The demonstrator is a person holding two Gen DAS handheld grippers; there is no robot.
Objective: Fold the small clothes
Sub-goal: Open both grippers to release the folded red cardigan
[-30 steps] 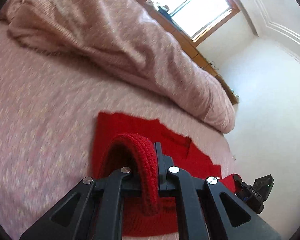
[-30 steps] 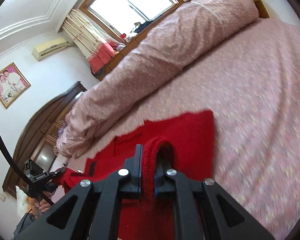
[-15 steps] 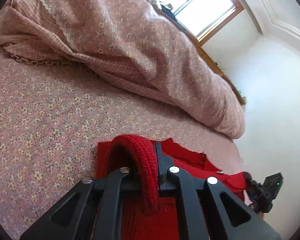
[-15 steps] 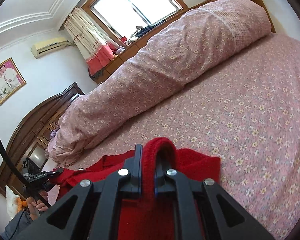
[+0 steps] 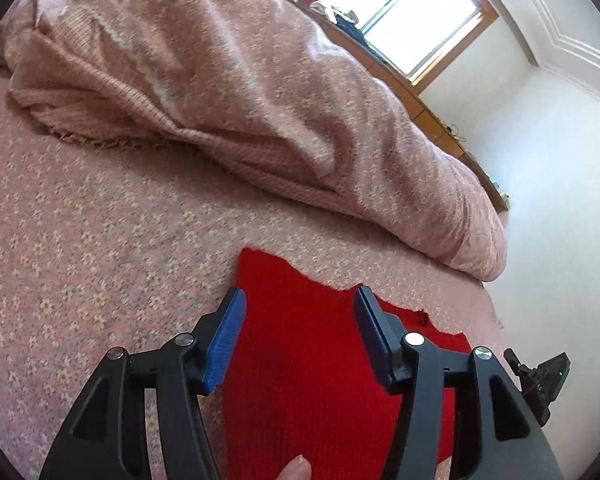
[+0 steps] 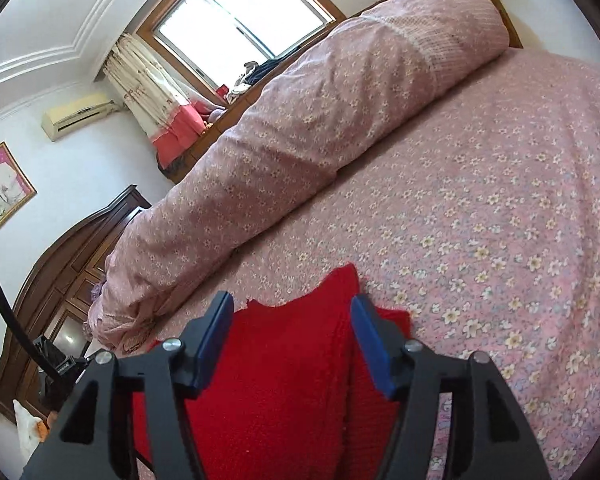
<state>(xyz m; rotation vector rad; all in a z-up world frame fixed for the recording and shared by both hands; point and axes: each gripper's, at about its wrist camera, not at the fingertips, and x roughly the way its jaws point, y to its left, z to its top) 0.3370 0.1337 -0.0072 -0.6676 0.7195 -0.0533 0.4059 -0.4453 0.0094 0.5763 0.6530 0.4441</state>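
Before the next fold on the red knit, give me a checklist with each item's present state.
1. Left gripper released: ok, its jaws stand open with nothing pinched between them.
2. Right gripper released: ok, open too, pads clear of the cloth.
3. Red knit garment lying on the bedspread: ok, it rests flat below both grippers.
4. Fold edges lined up: not ok, in the right wrist view a raised ridge runs along the garment and a lower layer sticks out at the right.
5. Rolled quilt clear of the garment: ok, a strip of bedspread lies between them.
6. Near hem of the garment: cannot tell, hidden behind the gripper bodies.
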